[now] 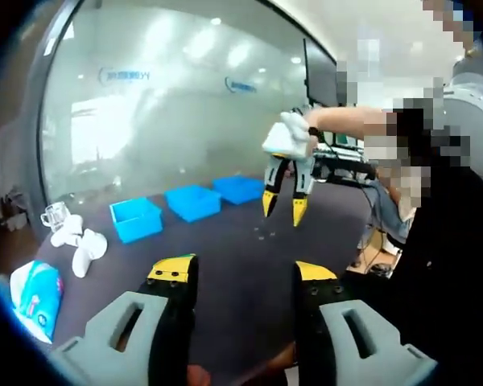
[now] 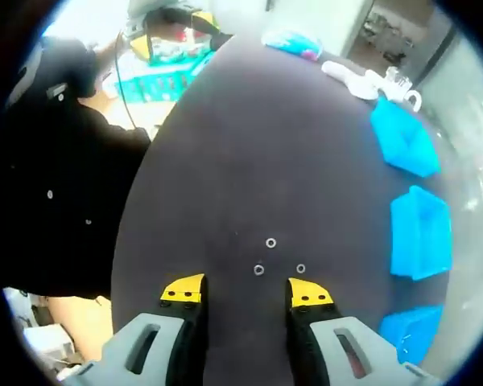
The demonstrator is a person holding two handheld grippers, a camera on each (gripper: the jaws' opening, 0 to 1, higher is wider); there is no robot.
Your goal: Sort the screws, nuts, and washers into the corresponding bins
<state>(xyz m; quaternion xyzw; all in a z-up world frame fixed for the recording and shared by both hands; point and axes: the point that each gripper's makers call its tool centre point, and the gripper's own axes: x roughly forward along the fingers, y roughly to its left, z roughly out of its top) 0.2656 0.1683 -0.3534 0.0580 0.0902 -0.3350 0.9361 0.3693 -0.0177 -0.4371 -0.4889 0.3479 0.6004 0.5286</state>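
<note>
On the dark oval table point(image 2: 225, 145), three small metal rings point(image 2: 271, 243), kind unclear, lie just ahead of the right gripper point(image 2: 245, 291), jaws apart, empty. Right of them: three blue plastic bins point(image 2: 419, 233), lowest one cut off. Left gripper point(image 1: 245, 273) jaws apart, empty. Frosted glass wall point(image 1: 185, 96) behind the table.

Left claw point(image 1: 245, 277) and right claw point(image 2: 245, 291) both agape, empty, right one raised, tips downward.
</note>
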